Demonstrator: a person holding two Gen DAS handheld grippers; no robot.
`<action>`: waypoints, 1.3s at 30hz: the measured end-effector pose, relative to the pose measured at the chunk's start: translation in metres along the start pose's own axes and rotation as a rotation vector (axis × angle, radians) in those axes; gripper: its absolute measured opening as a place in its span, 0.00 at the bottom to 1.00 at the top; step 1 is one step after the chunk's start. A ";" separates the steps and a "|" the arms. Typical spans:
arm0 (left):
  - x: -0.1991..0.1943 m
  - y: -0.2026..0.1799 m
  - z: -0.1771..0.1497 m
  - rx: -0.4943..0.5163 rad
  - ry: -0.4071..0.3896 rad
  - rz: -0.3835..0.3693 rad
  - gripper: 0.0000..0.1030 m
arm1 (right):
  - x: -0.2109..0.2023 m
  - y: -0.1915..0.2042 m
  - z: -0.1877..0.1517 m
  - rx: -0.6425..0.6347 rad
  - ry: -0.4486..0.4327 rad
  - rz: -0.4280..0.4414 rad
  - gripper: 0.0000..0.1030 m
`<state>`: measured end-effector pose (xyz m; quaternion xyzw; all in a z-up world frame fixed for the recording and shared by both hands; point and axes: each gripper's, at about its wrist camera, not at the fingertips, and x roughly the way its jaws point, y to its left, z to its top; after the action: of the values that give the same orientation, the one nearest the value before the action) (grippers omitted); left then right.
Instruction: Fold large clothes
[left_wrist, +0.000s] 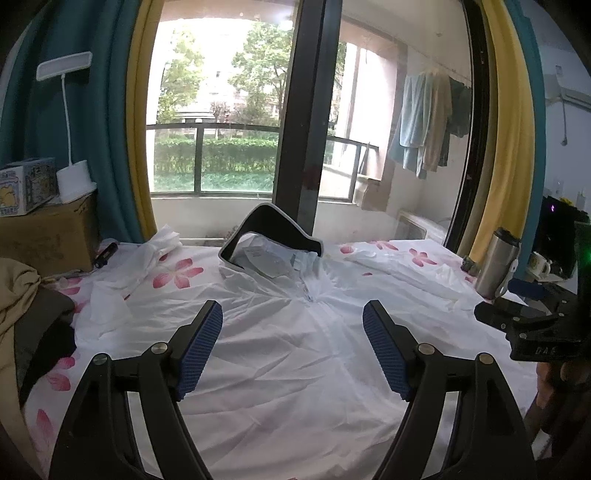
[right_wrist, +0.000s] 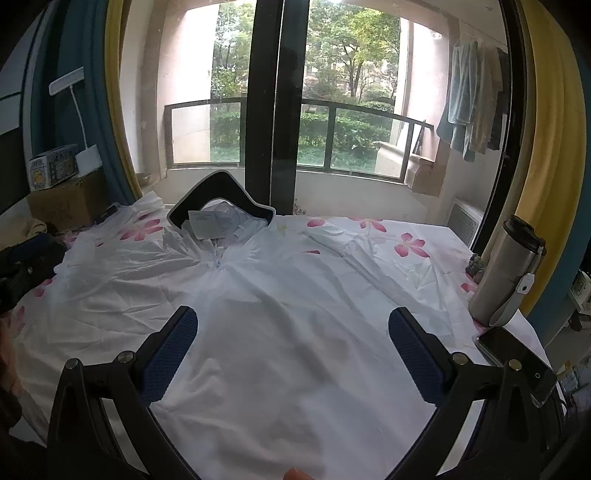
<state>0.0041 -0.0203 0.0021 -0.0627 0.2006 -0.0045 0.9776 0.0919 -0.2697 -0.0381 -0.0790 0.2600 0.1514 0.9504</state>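
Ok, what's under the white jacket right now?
The white jacket lies spread on a white sheet with pink flowers, which shows around its edges. A paper tag sits inside the collar. Anything beneath the jacket's middle is covered, so I cannot tell.

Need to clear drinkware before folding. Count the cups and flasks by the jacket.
2: a steel flask at the jacket's right edge; a mug beyond it. Others may be hidden.
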 end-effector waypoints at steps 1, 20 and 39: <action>0.000 0.000 0.000 -0.003 -0.002 -0.001 0.80 | 0.000 0.000 0.000 -0.001 0.000 0.000 0.99; 0.002 0.002 0.002 -0.018 -0.006 -0.008 0.82 | 0.001 0.001 0.002 -0.009 0.003 0.000 0.99; 0.008 0.004 0.005 -0.020 -0.008 -0.012 0.82 | 0.008 0.005 0.004 -0.019 0.009 0.001 0.99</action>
<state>0.0132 -0.0161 0.0028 -0.0739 0.1966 -0.0080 0.9777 0.0985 -0.2622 -0.0387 -0.0885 0.2629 0.1540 0.9483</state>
